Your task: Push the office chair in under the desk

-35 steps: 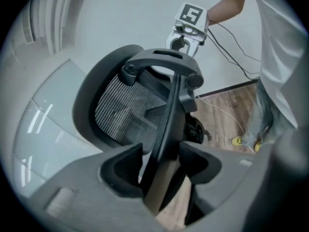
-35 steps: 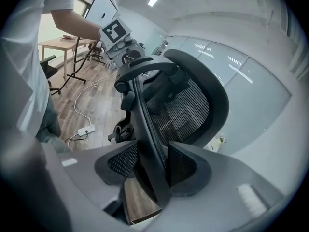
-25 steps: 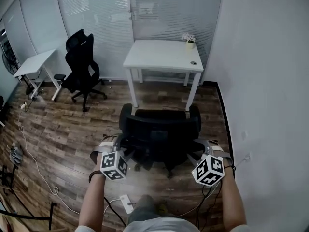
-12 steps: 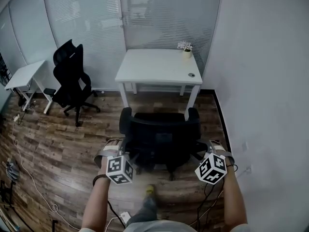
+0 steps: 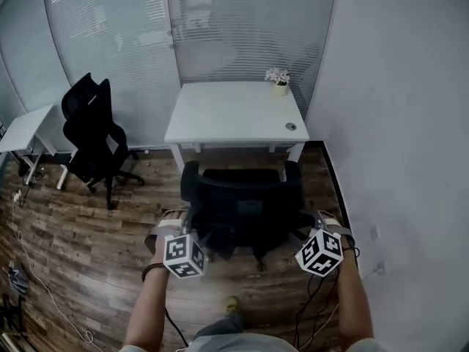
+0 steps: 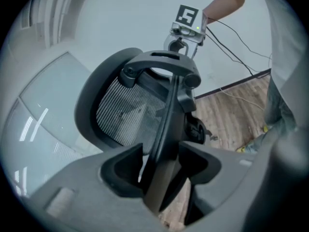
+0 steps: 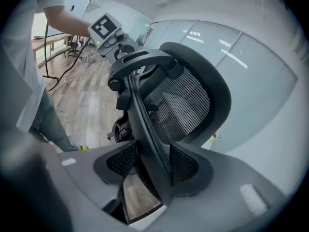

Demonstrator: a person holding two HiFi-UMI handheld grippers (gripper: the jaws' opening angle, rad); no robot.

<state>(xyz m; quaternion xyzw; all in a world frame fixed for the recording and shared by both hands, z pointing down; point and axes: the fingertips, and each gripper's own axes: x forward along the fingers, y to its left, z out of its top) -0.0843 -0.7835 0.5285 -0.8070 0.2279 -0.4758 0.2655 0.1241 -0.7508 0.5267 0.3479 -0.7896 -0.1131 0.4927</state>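
Status: chair is on the wood floor right at the front edge of the counter. Its back faces the person and its seat faces the kneehole. It looks centred between the counter's front legs, with the armrests near them. Seat isn't under the top yet, so I'd call the push partway.

Left gripper is on the left rim of the backrest and right gripper is on the right rim, at about the same height. That makes sense: two symmetric holds on the stiff frame keep a caster chair from yawing, and pressing on the mesh would only flex it.

Right gripper view: the rim runs straight through the jaws and both pads sit against it. So it's clamped on the chair, jaws wide because the rim is thick.

Left gripper view: the rim is also between the jaws, closed around it. A sliver of light shows along one side, so that hold looks looser. Fine for pushing, less so for steering.

Arms are out in front and one foot is on the floor behind the base, clear of the casters.

Next, as I read it: straight push and watch both armrests against the counter legs, since the gap looks tight. Also watch the armrests against the underside of the top. The plant pot sits at the far corner and a bump could rock it.

Second chair is well off to the left, not in the way.
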